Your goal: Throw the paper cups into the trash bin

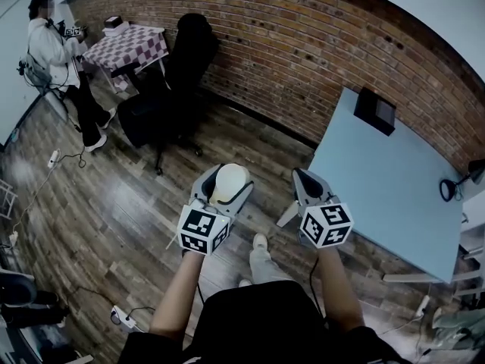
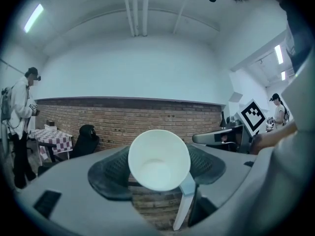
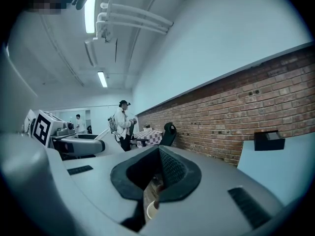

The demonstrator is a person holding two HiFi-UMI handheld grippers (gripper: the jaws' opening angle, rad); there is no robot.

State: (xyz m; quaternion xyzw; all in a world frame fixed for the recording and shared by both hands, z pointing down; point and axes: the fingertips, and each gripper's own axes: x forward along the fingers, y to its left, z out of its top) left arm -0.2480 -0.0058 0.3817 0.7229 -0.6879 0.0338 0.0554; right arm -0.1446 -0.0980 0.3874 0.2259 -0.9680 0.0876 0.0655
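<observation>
Head view first: the left gripper [image 1: 227, 182] sits at about 6 o'clock over the wooden floor [image 1: 114, 203], and it has the paper cup [image 1: 230, 179] clamped between its two fingers, pads pressing on the cup's sides. Left gripper view settles how it lies: we look straight down into the open mouth. So the cup's long axis runs along the jaws, mouth back toward the holder, base out ahead toward 12 o'clock, tipped a touch to one side. Right gripper [image 1: 305, 182], just beside it at 3 o'clock, has its fingers closed tip to tip with nothing gripped. A small pale rim [image 3: 151, 209] shows low down behind them, too small to name.

And the trash bin? Not in any view. Ahead at 12 o'clock there's the brick wall [image 1: 303, 51], with an office chair [image 1: 178, 74] at 11, a pale table [image 1: 379, 180] at 3 and another person [image 1: 57, 59] far off at 10. Which way the bin lies from the cup can't be told. My read: this is the carry, and the left hand is the one that matters. With the mouth facing back, the cup should drop base-first when those fingers part, once the bin's opening is underneath
</observation>
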